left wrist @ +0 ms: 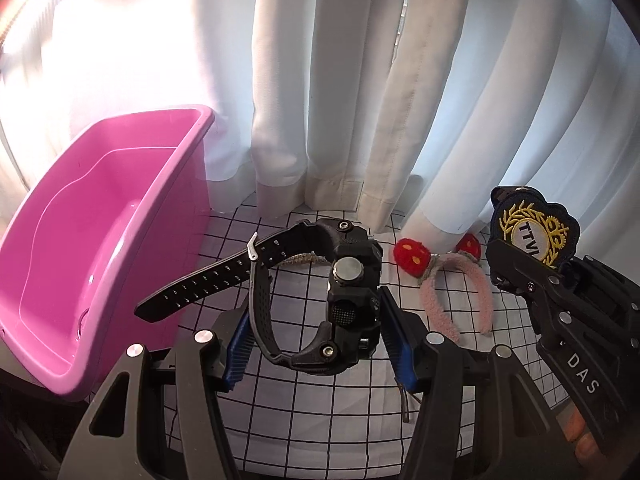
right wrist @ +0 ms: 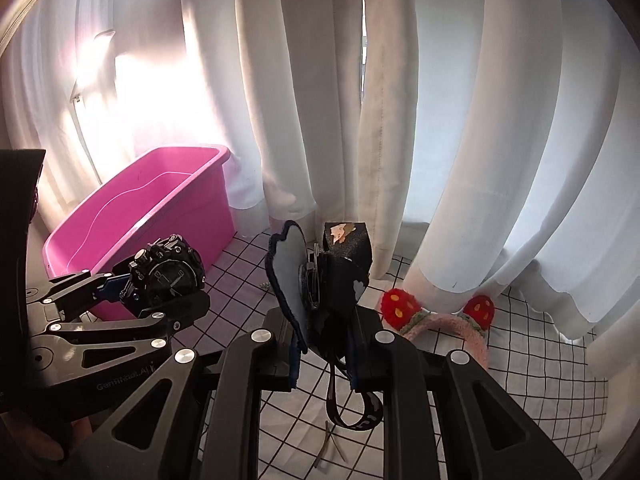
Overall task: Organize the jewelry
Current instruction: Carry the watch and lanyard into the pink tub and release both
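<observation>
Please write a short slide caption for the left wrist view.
Left gripper holds a black watch beside the pink bin; right gripper holds a badge.

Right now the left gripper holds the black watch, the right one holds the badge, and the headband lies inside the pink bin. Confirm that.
One thing is wrong: the headband lies on the checked cloth, not inside the pink bin, as the left wrist view shows. The left gripper does hold the black watch, and the right gripper the badge.

Pink bin (left wrist: 100,240) stands open-topped; curtains (left wrist: 360,100) block behind.
</observation>
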Tool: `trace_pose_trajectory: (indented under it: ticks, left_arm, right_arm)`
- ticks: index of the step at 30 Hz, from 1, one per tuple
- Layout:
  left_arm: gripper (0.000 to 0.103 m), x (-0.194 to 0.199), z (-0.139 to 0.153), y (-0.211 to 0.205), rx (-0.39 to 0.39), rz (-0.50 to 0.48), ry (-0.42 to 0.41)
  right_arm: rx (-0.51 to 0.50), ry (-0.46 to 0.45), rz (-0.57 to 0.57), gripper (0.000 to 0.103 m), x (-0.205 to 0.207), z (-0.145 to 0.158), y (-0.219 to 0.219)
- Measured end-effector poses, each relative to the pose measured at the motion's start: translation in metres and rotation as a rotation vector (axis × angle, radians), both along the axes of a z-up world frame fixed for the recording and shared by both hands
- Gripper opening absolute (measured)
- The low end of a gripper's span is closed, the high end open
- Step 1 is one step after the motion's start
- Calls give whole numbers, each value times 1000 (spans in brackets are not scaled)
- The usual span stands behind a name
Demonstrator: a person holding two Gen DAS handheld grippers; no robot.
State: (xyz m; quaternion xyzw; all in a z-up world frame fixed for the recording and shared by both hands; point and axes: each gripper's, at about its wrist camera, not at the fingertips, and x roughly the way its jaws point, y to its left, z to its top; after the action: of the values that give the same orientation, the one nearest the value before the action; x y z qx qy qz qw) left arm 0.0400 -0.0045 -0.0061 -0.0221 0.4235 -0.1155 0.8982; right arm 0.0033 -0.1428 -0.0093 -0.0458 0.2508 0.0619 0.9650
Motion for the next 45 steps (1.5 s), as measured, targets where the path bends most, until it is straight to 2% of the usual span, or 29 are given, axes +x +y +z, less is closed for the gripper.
trace_pose_trajectory:
  ticks: [7,11,15,20,27,32,38,39,42,43,44,45]
  left_arm:
    - [55,1,43,23,4,56,-81]
    - [55,6,62,60,41,134,-120]
    - [55,14,68,107,94,239,-124]
    - [56,28,54,166,155,357,-85]
    - [56,47,19,232,153,475,3]
    - [56,58,-1,256,146,502,46]
    - [58,72,-15,260,136,487,70]
    - [58,73,-16,259,134,483,74]
    - [59,78,-23,263,115,482,94]
    - [60,78,-23,265,110,488,91]
    - [62,79,-23,266,106,486,86]
    - [66,80,-22,266,111,489,80]
  right_arm:
    - [-4,-34,67,17,7,22,15]
    - [2,-56,158,17,22,37,49]
    - [3,-56,259,17,45,48,96]
    - [0,-18,373,17,78,51,160]
    - [-34,68,462,17,125,38,237]
    - [-61,134,470,17,153,22,271]
    - [-72,215,442,18,184,6,294]
    - [-64,232,433,21,190,4,295]
    - [-69,258,405,40,201,1,298]
    - [-69,265,398,56,203,1,297]
    - [-65,270,394,61,205,1,297]
    - [-63,272,386,61,207,1,297]
